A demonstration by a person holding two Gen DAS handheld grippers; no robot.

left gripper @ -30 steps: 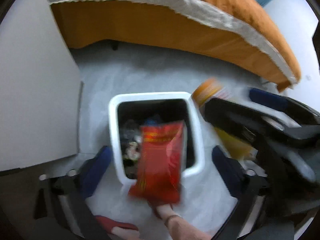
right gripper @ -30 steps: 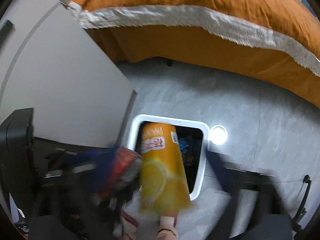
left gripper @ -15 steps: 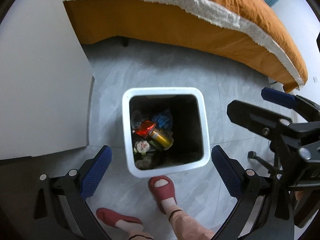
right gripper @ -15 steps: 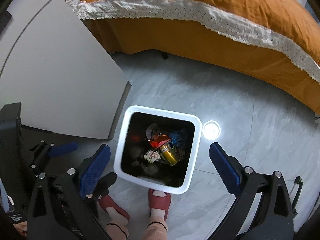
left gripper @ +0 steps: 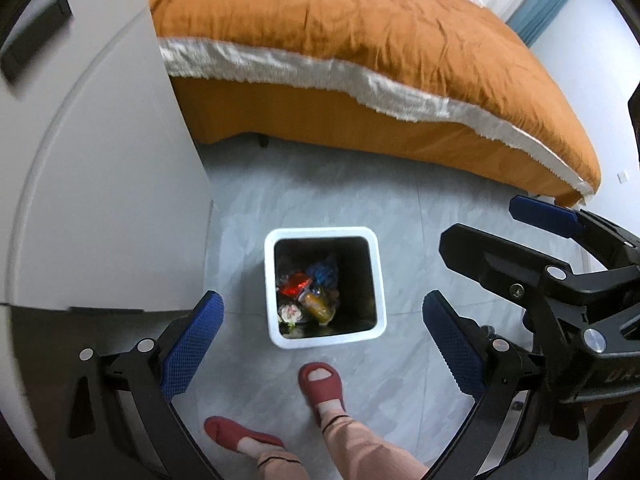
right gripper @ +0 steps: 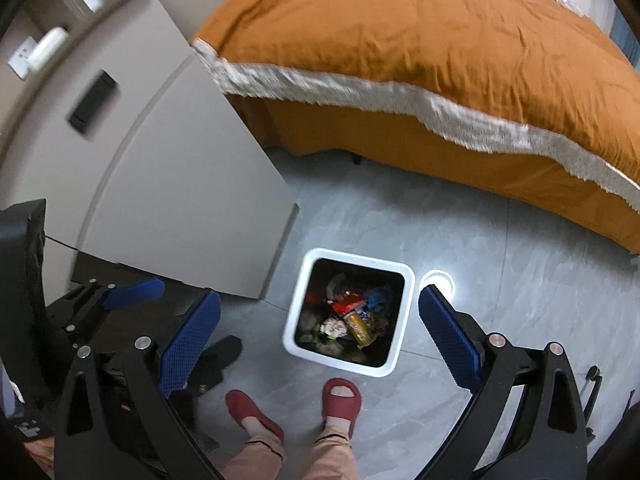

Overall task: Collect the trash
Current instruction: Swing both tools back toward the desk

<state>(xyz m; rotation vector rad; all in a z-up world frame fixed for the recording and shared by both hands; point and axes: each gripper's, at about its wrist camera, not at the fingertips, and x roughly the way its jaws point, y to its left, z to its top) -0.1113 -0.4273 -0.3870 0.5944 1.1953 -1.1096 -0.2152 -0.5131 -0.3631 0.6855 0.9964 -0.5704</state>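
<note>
A white square trash bin (left gripper: 380,276) (right gripper: 406,320) stands on the grey floor, well below both grippers. Inside it lie a red snack bag (left gripper: 294,285) (right gripper: 347,303), an orange-yellow tube (left gripper: 318,307) (right gripper: 361,330), a blue wrapper (left gripper: 322,272) and a small pale crumpled piece (left gripper: 290,313). My left gripper (left gripper: 322,344) is open and empty, its blue pads wide apart. My right gripper (right gripper: 320,336) is open and empty too; it also shows at the right of the left wrist view (left gripper: 524,240).
A bed with an orange cover (left gripper: 360,48) (right gripper: 440,52) fills the far side. A white cabinet (left gripper: 100,184) (right gripper: 180,184) stands left of the bin. A person's feet in red slippers (left gripper: 322,384) (right gripper: 340,398) are just before the bin.
One second ago the red bag and the orange tube were dropping out of the grippers over the bin; now both lie inside. Both grippers have since risen higher above the bin, still open.
</note>
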